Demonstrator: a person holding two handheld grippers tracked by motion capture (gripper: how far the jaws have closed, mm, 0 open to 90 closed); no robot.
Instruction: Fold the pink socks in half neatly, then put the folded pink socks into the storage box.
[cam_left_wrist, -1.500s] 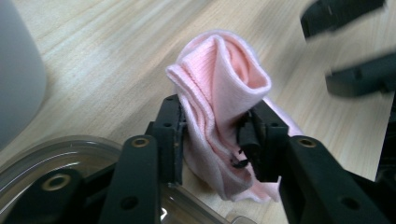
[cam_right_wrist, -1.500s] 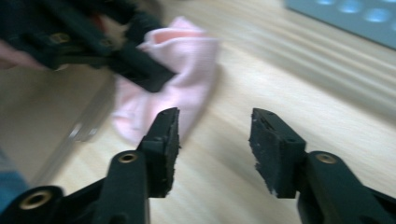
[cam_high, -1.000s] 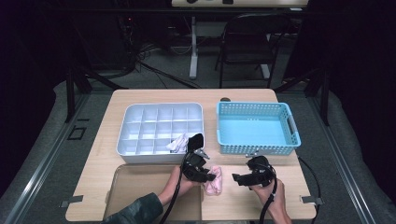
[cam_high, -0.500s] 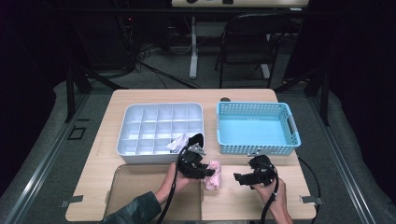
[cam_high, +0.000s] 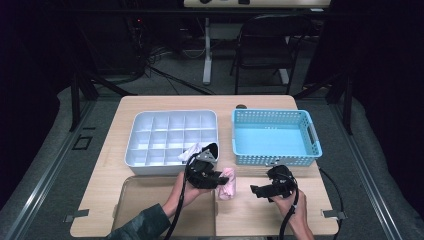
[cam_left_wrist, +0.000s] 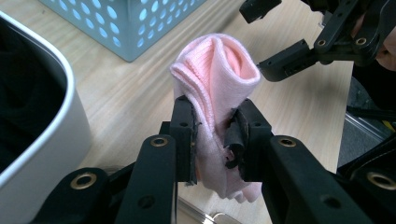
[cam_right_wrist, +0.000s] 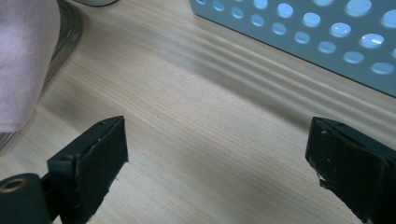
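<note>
A folded pink cloth (cam_left_wrist: 215, 79) stands upright between the pads of my left gripper (cam_left_wrist: 212, 135), which is shut on its lower half. In the high view that gripper (cam_high: 219, 180) holds the pink cloth (cam_high: 228, 184) just above the table, in front of the white compartment tray (cam_high: 172, 135). My right gripper (cam_high: 256, 190) lies to the right of the cloth and points left at it. Its jaws have just been opening and now stand wide, with bare wood and nothing else between them (cam_right_wrist: 217, 158). The pink cloth (cam_right_wrist: 23, 60) hangs at the left edge of the right gripper view.
A light blue perforated basket (cam_high: 275, 137) stands at the right rear, its wall (cam_right_wrist: 327, 37) close ahead of the right gripper. The white tray holds a white cloth (cam_high: 192, 150) and a black one (cam_high: 212, 148) in its front right cells. A clear flat tray (cam_high: 165, 205) lies at the front left.
The left gripper has lifted the pink cloth a little off the table. The right gripper's jaws have spread wider while that hand stayed in place.
</note>
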